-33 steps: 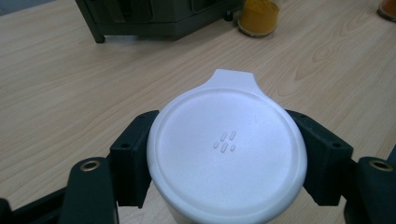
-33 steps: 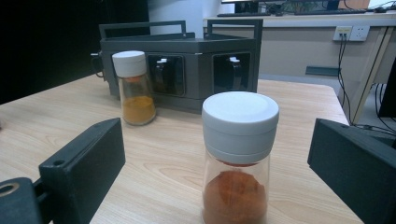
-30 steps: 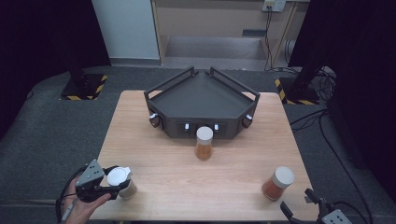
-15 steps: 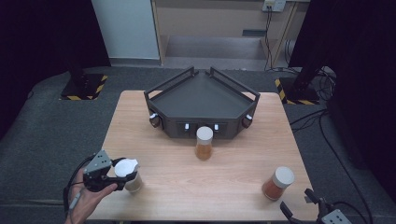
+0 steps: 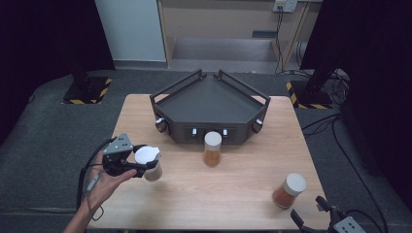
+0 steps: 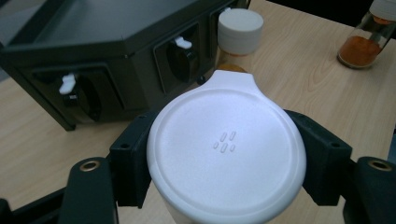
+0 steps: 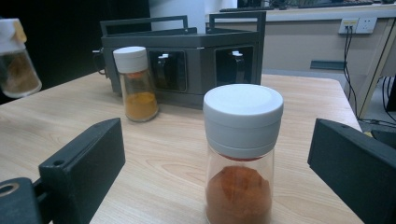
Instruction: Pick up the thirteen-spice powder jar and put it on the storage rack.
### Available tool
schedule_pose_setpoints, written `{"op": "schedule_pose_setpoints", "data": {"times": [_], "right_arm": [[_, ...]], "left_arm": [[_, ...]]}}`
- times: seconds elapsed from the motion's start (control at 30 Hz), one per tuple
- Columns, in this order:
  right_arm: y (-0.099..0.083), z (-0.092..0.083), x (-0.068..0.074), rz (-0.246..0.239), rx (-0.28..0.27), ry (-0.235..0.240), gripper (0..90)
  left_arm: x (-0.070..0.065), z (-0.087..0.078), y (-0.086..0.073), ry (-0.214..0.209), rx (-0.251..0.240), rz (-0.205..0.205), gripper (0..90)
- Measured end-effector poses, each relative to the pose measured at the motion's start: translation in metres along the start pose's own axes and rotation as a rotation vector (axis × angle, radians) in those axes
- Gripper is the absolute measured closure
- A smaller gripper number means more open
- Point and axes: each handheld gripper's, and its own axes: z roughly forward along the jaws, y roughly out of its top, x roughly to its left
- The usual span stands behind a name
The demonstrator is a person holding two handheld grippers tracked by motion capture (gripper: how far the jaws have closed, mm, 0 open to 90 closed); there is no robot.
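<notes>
**Now: left tongs carry a white-capped jar, right tongs stand wide around another**

Up at the near-left corner of the surface, the left tongs are clamped on a white-capped jar, with a person's hand wrapped around the body behind them. From the left gripper view, the 2 black jaws press against opposite sides of the jar just under its round white cap, and the cap hides whatever is inside. From the right gripper view the same jar shows far off to the left, its glass holding a brownish powder, with bare wood beneath it.

Ahead of the left tongs and off to their right sits a dark angular rack with raised rails. A second jar of yellow-orange powder stands just in front of its face, upright on the surface.

Down at the near-right corner, the right tongs stand wide open. A third jar, filled with red-orange powder and topped by a white cap, stands upright between their 2 jaws, well clear of both. Beyond it, the right gripper view shows the yellow-orange jar and the rack farther off.
</notes>
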Motion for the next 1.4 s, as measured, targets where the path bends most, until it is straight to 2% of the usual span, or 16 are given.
{"op": "schedule_pose_setpoints", "data": {"times": [0.1, 0.27, 0.43, 0.47, 0.53, 0.77, 0.9, 1.0, 1.13, 1.27, 1.4], "right_arm": [[0.0, 0.001, -0.001, 0.005, 0.001, -0.001, 4.2], [0.0, 0.005, -0.003, 0.009, 0.014, 0.004, 4.2], [0.0, 0.007, -0.002, 0.008, 0.017, 0.005, 4.2], [0.0, 0.006, -0.002, 0.008, 0.016, 0.005, 4.2], [0.0, 0.007, -0.002, 0.008, 0.016, 0.004, 4.2], [0.0, 0.007, -0.002, 0.007, 0.02, 0.007, 4.2], [0.0, 0.007, -0.003, 0.012, 0.021, 0.008, 4.2], [0.0, 0.008, -0.003, 0.01, 0.021, 0.01, 4.2], [-0.001, 0.007, -0.003, 0.012, 0.018, 0.008, 4.2], [-0.001, 0.007, -0.004, 0.014, 0.018, 0.006, 4.2], [-0.001, 0.007, -0.005, 0.014, 0.017, 0.008, 4.2]], "left_arm": [[0.008, 0.002, 0.017, -0.011, -0.002, 0.013, 29.8], [0.027, 0.008, 0.041, -0.05, -0.023, -0.012, 29.8], [0.037, 0.013, 0.063, -0.048, -0.039, -0.02, 29.8], [0.041, 0.015, 0.071, -0.048, -0.05, -0.035, 29.8], [0.044, 0.016, 0.074, -0.05, -0.053, -0.038, 29.8], [0.053, 0.022, 0.105, -0.031, -0.062, -0.034, 29.8], [0.06, 0.032, 0.125, -0.015, -0.059, -0.038, 29.8], [0.063, 0.038, 0.13, -0.01, -0.063, -0.051, 29.9], [0.069, 0.048, 0.143, -0.006, -0.056, -0.039, 29.8], [0.073, 0.059, 0.156, 0.018, -0.043, -0.037, 29.8], [0.078, 0.072, 0.159, 0.037, -0.054, -0.063, 29.8]]}}
